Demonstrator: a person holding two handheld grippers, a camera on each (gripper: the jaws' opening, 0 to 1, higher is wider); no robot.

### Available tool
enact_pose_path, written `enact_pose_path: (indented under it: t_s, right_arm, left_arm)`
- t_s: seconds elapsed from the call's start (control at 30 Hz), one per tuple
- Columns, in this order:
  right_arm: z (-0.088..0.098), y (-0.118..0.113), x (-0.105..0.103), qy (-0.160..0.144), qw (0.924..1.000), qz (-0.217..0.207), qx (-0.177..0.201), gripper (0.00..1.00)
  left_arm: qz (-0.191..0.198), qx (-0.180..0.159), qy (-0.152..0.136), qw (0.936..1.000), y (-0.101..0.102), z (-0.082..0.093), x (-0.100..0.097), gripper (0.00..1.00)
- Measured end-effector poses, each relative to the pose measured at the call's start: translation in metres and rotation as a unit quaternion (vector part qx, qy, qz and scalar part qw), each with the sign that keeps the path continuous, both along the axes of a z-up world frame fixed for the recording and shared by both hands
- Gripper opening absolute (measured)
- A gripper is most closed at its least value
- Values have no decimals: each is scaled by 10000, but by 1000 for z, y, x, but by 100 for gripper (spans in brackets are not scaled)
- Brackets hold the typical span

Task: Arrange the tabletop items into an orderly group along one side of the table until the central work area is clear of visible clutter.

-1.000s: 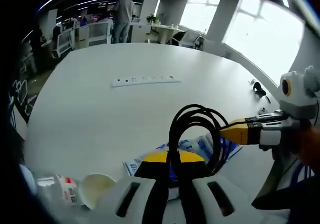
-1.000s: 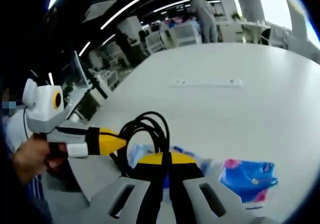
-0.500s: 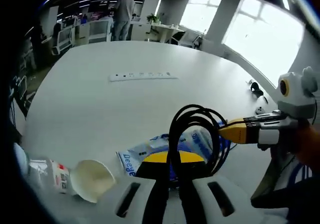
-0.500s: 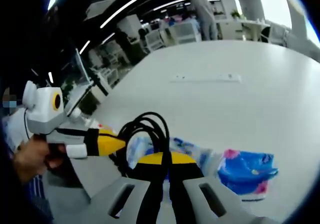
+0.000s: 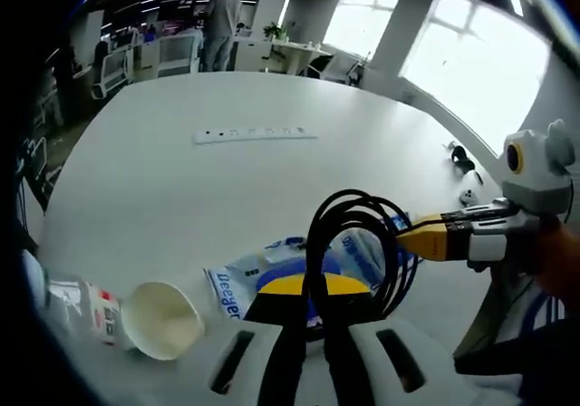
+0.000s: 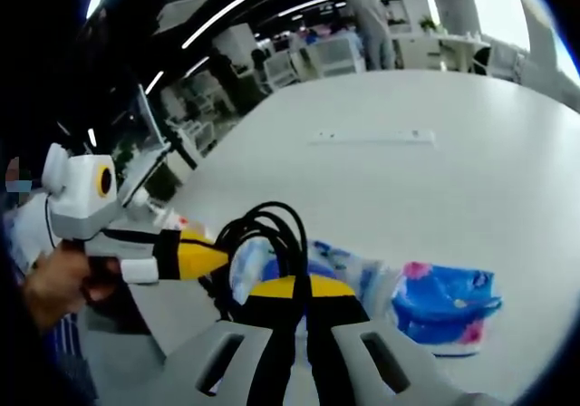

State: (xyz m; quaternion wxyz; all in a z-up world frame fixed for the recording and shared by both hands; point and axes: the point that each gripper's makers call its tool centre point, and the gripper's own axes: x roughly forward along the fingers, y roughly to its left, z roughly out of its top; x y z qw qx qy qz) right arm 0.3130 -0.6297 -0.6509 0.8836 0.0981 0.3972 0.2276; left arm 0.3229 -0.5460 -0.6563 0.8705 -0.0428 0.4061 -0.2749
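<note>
Two grippers, left gripper and right gripper, are pinching one black cable coil | limp, light; holding bundled loops.

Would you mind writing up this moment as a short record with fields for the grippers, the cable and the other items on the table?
left gripper: shut on black cable
right gripper: shut on black cable
black cable: coiled loop held up between both grippers, above the wipes
wipes pack: flat on table
blue tissue pack: lying beside the wipes pack
paper cup: on its side
power strip: farther out on the white table
</note>
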Motion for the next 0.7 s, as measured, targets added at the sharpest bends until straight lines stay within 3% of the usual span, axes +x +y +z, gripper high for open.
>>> enact_pose_path:
  t_s: [0.7]
  right_arm:
    - [-15, -4, -23, 119, 9999, 52, -25, 0]
  left_arm:
    - [-124, 6, 86, 9999, -4, -17, -19, 2]
